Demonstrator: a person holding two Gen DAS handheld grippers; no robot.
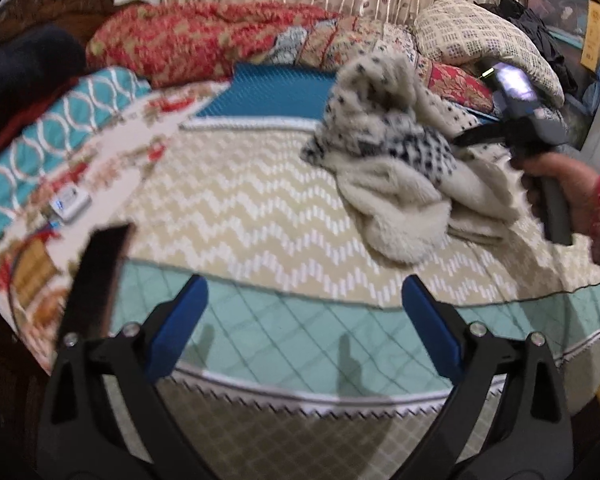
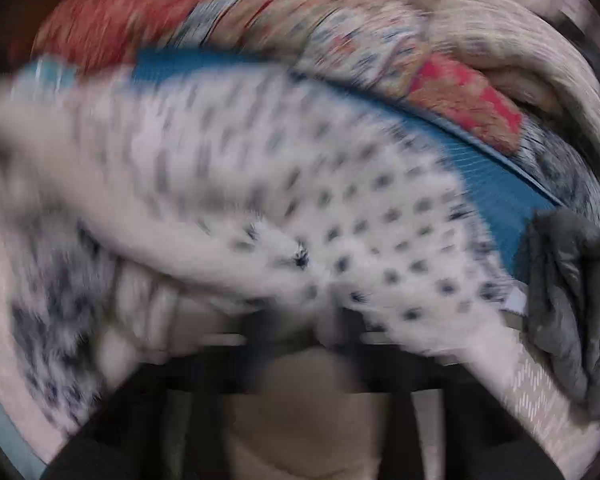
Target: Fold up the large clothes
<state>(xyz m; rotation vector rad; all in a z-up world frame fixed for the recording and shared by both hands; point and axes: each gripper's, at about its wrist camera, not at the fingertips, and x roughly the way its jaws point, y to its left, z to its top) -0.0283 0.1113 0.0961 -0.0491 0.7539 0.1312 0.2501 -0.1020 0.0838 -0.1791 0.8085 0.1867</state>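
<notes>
A cream fleece garment [image 1: 392, 172] with dark dots lies heaped on the right half of the bed's chevron cover [image 1: 228, 208]. My left gripper [image 1: 305, 286] hangs open over the near mattress edge, with nothing between its blue pads [image 1: 188, 312] and well short of the garment. A hand [image 1: 560, 192] holds the right gripper at the garment's right side, one black finger [image 1: 480, 136] poking into the cloth. The right wrist view is badly blurred. There the garment [image 2: 300, 184] fills the picture and the right gripper [image 2: 306, 332] shows two dark fingers standing apart under the cloth.
Red and patterned quilts [image 1: 204, 40] and a cream pillow [image 1: 480, 40] pile along the far side behind a blue mat [image 1: 276, 92]. A teal blanket [image 1: 60, 128] and a small white device [image 1: 70, 202] lie left. A grey garment [image 2: 568, 300] lies at the right.
</notes>
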